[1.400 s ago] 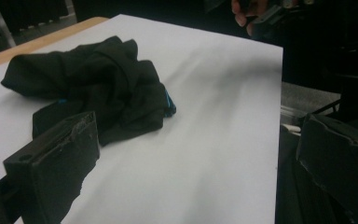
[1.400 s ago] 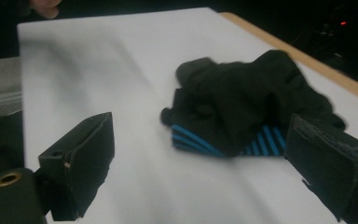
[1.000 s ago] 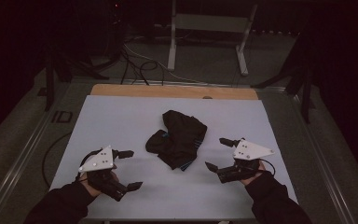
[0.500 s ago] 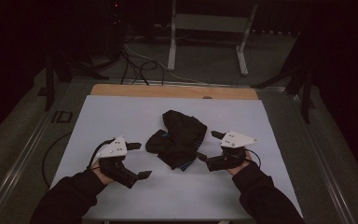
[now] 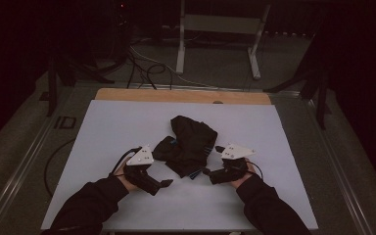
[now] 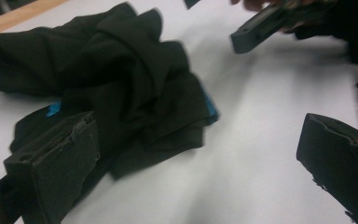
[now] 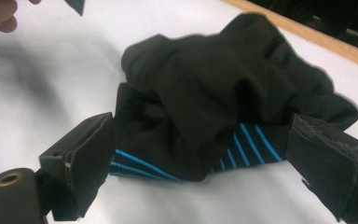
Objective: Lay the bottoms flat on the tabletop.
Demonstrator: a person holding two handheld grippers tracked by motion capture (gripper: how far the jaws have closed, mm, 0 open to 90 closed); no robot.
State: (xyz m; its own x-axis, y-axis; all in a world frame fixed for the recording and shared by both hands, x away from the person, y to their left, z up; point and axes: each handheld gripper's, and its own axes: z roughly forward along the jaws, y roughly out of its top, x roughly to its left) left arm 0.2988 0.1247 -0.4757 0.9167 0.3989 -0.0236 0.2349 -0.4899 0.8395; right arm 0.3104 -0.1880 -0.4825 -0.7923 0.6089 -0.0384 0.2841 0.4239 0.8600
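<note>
A: Why are both grippers down at the near edge of that crumpled black garment (image 5: 188, 144)?

B: My guess is they're lining up a two-sided pick. It lies bunched in the middle of the white table (image 5: 103, 127), blue stripes showing at its near side. The left gripper (image 5: 156, 169) sits just left of it, jaws spread wide with nothing between them.

A: And the right gripper (image 7: 200, 156)?

B: Also spread, its jaws straddling the striped hem, not clamped.

A: Any bin or basket?

B: None I can see; the garment rests directly on the table.
</note>
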